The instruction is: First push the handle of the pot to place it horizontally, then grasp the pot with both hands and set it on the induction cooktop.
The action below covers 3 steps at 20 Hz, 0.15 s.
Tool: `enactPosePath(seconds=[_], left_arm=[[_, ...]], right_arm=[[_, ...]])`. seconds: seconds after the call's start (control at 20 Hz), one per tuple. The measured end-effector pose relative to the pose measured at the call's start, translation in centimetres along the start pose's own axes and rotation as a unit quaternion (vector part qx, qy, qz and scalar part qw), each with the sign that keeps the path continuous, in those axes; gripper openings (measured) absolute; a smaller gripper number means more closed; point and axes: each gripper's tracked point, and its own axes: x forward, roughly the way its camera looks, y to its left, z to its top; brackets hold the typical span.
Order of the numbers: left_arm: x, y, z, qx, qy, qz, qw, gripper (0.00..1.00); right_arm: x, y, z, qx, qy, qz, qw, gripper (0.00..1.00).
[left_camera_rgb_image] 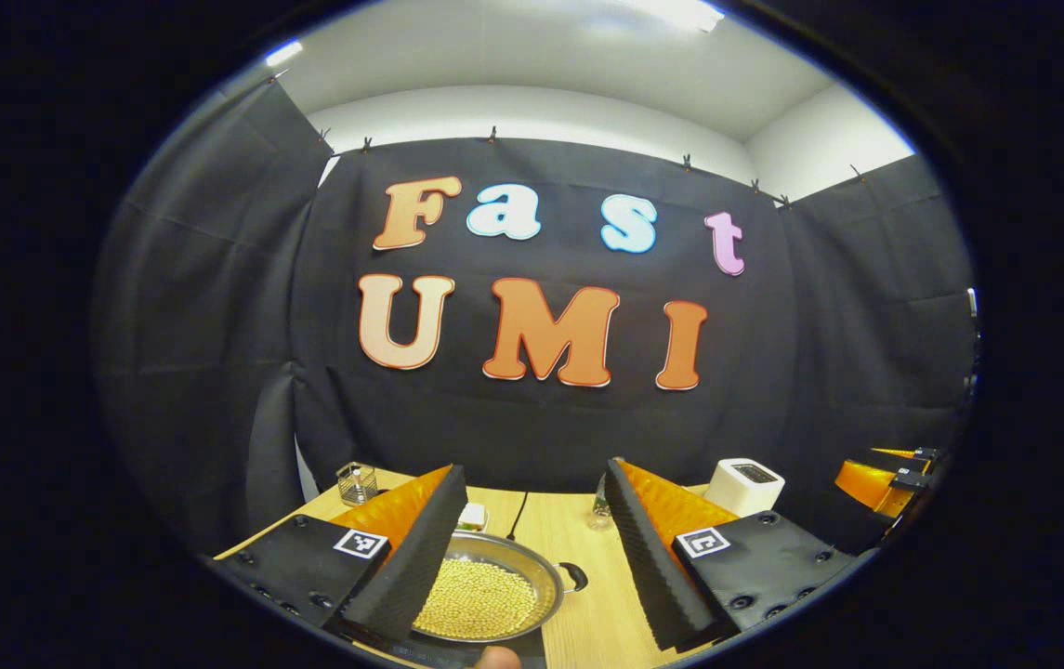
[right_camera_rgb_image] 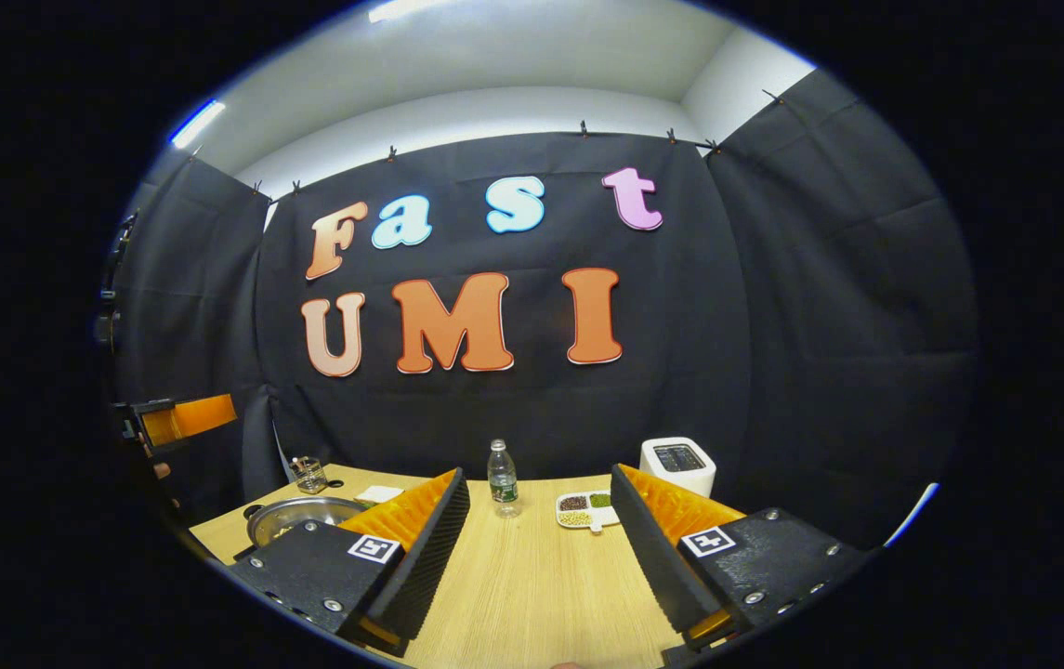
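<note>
The work looks to be at or near its end: in the left gripper view the pot [left_camera_rgb_image: 485,595] sits low in the frame, left of centre, seemingly already on the dark induction cooktop [left_camera_rgb_image: 457,652] at the bottom edge, so I judge that little more than drawing clear is called for. The left gripper [left_camera_rgb_image: 532,548] and the right gripper [right_camera_rgb_image: 536,548] both stand with jaws wide, holding nothing. The pot is shallow, of bright metal, filled with pale yellow beans, its small loop handle [left_camera_rgb_image: 574,577] pointing right.
</note>
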Motion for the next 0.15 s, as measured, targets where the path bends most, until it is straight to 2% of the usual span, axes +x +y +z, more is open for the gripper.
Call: enactPosePath(seconds=[0.15], left_arm=[[-0.8, -2.1, 0.3, 0.001, -0.006, -0.017, 1.000, 0.97]], right_arm=[[-0.9, -1.3, 0.3, -0.003, -0.007, -0.010, 1.000, 0.95]])
